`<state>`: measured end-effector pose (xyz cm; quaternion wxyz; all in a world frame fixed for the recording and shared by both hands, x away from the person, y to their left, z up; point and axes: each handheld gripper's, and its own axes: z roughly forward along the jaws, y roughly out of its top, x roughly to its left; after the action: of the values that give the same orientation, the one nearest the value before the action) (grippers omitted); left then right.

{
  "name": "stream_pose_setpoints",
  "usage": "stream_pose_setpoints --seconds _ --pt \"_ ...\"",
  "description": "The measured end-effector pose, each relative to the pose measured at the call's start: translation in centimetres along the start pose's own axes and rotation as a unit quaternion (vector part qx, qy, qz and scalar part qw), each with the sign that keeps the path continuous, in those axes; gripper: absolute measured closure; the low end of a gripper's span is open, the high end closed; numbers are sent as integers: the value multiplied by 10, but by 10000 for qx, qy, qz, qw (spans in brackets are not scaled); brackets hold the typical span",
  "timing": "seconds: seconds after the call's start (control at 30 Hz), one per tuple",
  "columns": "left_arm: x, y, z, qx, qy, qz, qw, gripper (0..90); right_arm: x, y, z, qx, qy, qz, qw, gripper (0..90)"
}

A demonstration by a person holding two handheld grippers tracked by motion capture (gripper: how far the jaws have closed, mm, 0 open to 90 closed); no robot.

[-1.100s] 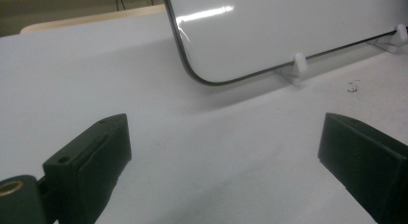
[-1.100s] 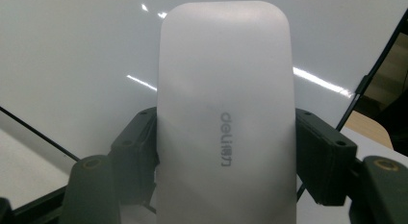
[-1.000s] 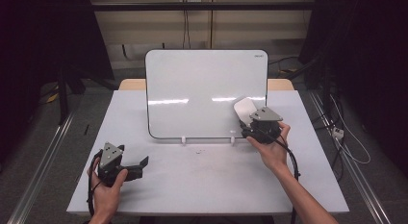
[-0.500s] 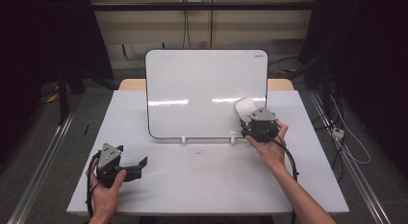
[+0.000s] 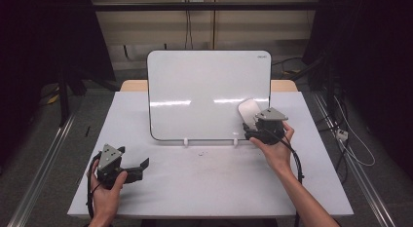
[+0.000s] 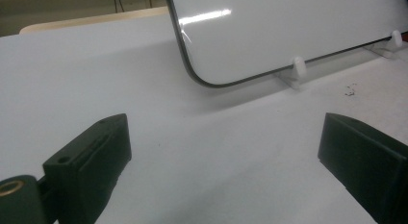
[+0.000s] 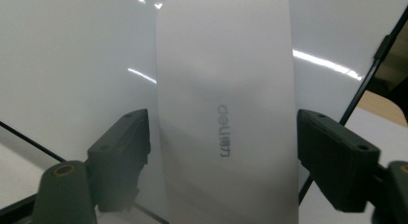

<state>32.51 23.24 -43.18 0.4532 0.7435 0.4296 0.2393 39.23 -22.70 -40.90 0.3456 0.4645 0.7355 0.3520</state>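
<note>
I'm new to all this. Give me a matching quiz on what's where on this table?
Things:
1 whiteboard
2 white eraser
3 left tool
4 right tool

Places:
A jaws on either side of the eraser
B standing upright on the table
C against the board's face, lower right
D front left, nothing between its jaws

Pairs: 1-B, 2-C, 3-D, 4-A.

The right tool's jaws have just been opening, with the eraser between them.
</note>
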Motion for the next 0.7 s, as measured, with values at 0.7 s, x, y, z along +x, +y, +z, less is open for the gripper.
stream_pose_setpoints --seconds 0.7 --pt "2 3 4 -38 -66 -36 10000 44 -3 -7 -25 -259 383 152 9988 55"
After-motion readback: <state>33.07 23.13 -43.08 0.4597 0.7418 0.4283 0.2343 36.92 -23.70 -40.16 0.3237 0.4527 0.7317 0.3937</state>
